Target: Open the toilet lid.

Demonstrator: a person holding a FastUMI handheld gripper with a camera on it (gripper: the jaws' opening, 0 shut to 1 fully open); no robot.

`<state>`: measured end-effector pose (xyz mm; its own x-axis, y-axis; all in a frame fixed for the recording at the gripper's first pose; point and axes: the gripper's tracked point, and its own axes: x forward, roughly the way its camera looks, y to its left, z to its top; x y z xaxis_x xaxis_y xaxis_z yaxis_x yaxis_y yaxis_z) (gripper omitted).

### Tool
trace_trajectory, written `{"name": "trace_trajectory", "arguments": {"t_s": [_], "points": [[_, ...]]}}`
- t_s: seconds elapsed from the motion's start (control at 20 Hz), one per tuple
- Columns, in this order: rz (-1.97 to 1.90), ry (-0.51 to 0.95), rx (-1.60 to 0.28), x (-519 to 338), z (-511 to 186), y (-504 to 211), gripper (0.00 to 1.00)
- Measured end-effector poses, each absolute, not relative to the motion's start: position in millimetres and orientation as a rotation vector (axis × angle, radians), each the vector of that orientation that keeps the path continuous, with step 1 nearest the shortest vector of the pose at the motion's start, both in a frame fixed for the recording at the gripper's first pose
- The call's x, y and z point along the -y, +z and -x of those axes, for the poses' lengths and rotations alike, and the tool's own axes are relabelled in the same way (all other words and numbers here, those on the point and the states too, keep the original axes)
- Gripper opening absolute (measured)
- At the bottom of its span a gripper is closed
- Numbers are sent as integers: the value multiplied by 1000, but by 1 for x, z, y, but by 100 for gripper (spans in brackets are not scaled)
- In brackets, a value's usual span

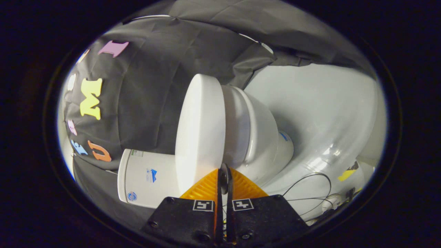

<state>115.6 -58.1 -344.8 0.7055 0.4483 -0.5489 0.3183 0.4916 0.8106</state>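
Here the gripper (224,172) is sitting with its fingers nearly together, tips at the edge of the lid (200,131), which is lying closed on the toilet bowl (265,137) just ahead, the tank (144,177) beside it.

The gripper (224,177) has two fingers (206,187) shaped as ribbed, triangular wedges that taper to a narrow point. Each is mounted on a flat black carrier plate (186,218) with angled outer edges. Each plate bears a small square black-and-white marker (203,205) near the inner edge, and round screws (170,199) sit at the corners. A thin dark slit runs between the plates.
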Motion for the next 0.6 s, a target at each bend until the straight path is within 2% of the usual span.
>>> {"name": "trace_trajectory", "arguments": {"t_s": [0.6], "points": [[-954, 114, -711, 47, -116, -292, 5]]}}
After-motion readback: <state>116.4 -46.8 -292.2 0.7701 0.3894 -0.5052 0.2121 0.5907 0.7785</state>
